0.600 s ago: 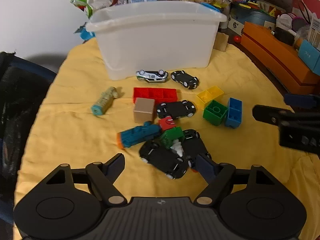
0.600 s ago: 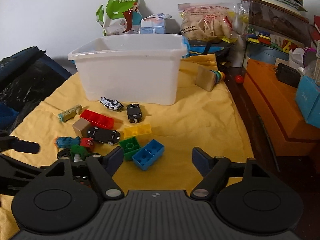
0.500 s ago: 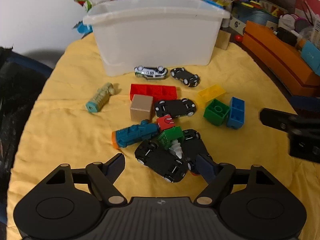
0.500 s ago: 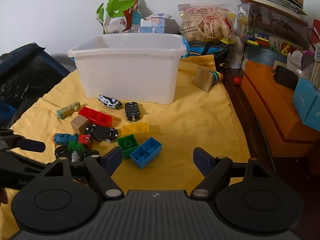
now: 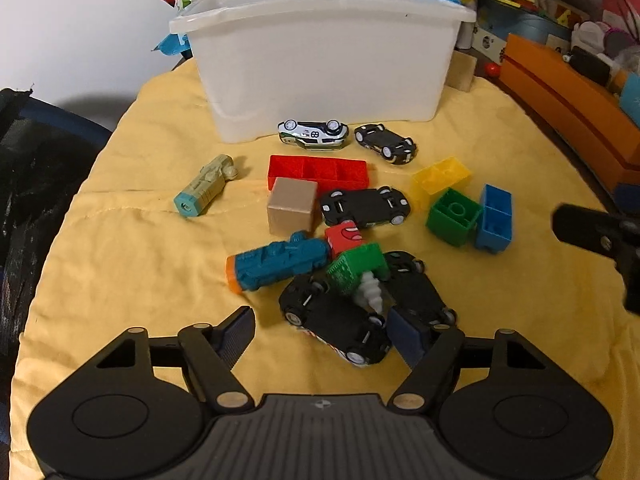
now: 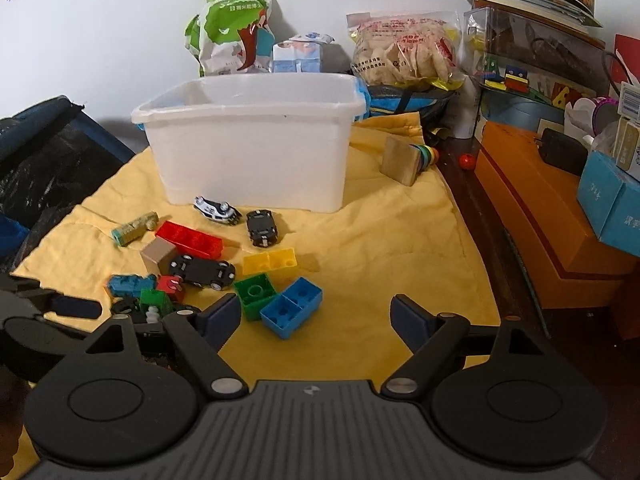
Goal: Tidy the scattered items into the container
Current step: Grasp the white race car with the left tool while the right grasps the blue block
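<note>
A white plastic bin stands at the back of a yellow cloth; it also shows in the right wrist view. Scattered toys lie in front of it: a red brick, a tan cube, a blue toy train, several black toy cars, a green block, a blue brick and a yellow brick. My left gripper is open, its jaws either side of the nearest black car. My right gripper is open and empty, just right of the blue brick.
A grey-green toy lies at the left. A white toy car and a black car lie by the bin. A wooden block stands right of the bin. An orange box and clutter line the right side; a dark bag sits left.
My left gripper has moved forward and down toward the black cars. My right gripper has drawn back a little and risen slightly. Both stay open.
</note>
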The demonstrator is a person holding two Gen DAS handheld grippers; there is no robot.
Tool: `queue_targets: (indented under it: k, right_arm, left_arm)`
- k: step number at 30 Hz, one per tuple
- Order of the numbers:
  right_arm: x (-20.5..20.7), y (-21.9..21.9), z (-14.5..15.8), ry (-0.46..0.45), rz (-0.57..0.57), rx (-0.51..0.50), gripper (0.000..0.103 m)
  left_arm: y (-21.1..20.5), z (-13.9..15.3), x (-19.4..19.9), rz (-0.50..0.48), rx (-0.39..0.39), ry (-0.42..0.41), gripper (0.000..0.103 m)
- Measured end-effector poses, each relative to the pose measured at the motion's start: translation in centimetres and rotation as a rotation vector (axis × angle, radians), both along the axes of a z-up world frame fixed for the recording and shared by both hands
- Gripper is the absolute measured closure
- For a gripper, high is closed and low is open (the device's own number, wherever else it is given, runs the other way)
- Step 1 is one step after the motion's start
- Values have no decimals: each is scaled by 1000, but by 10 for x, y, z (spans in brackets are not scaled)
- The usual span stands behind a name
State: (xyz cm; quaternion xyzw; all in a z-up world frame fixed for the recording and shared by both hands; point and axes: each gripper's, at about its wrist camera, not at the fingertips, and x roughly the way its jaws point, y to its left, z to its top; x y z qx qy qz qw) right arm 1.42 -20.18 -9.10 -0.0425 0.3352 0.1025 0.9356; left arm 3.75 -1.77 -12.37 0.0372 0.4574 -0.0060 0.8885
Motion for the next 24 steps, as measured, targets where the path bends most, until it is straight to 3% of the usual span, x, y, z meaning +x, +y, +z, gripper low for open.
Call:
queue_targets:
  k: [5, 9, 14, 20, 24]
  right_arm:
    - [2, 0, -9, 16, 5, -1, 18]
    - [6, 4, -15, 24, 11, 6, 18]
    - [14, 14, -22, 23, 22, 3, 18]
    - [17, 17, -23, 22, 30, 5, 18]
    - [21, 19, -29, 29, 11, 14, 20]
  left_arm:
    - [15, -4, 3, 36, 12, 1, 26]
    - [25, -5, -6, 34, 15, 14, 35]
    - [25, -4, -7, 29, 25, -3, 37]
    - [24, -1, -2, -2, 26, -25, 62]
    - [22, -2, -5, -27, 34, -33, 65]
